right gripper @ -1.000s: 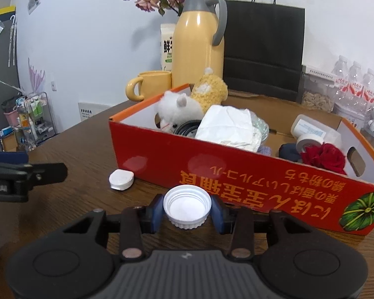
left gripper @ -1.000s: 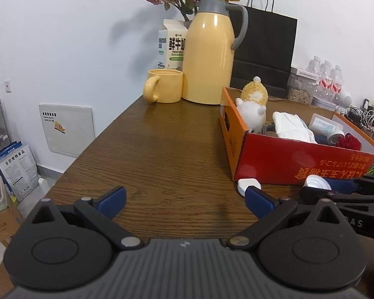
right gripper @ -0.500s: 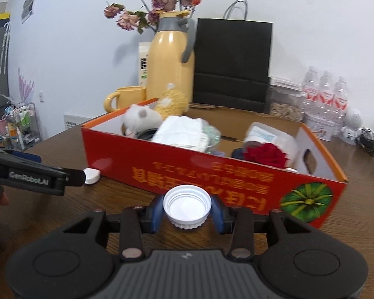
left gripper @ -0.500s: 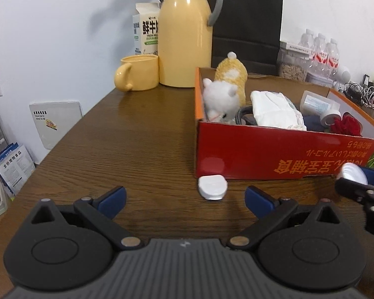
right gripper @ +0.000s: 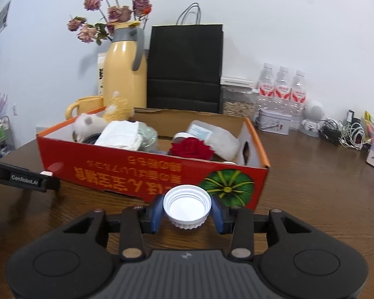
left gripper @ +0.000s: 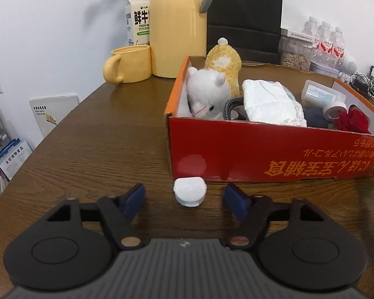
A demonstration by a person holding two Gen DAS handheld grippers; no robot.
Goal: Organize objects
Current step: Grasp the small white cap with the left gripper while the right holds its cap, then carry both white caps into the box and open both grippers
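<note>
My right gripper (right gripper: 187, 211) is shut on a white screw cap (right gripper: 187, 205) and holds it above the table, in front of the red cardboard box (right gripper: 142, 174). My left gripper (left gripper: 184, 200) is open, its blue pads on either side of a small white case (left gripper: 190, 191) that lies on the table against the box's front wall (left gripper: 274, 159). The left gripper's arm (right gripper: 22, 178) shows at the left edge of the right wrist view. The box holds a white plush toy (left gripper: 207, 92), a yellow plush toy (left gripper: 223, 62), a white cloth (left gripper: 269, 102), a tape roll (left gripper: 335, 108) and a red rose (left gripper: 354, 122).
A yellow thermos jug (left gripper: 178, 25), a yellow mug (left gripper: 129, 64) and a milk carton (left gripper: 138, 17) stand behind the box on the left. A black paper bag (right gripper: 185, 67), water bottles (right gripper: 283, 87), a small tin (right gripper: 274, 122) and cables (right gripper: 341, 132) line the back wall.
My left gripper has moved forward and right, bringing the white case between its open fingers. My right gripper has moved right and up with the cap, toward the box's right end.
</note>
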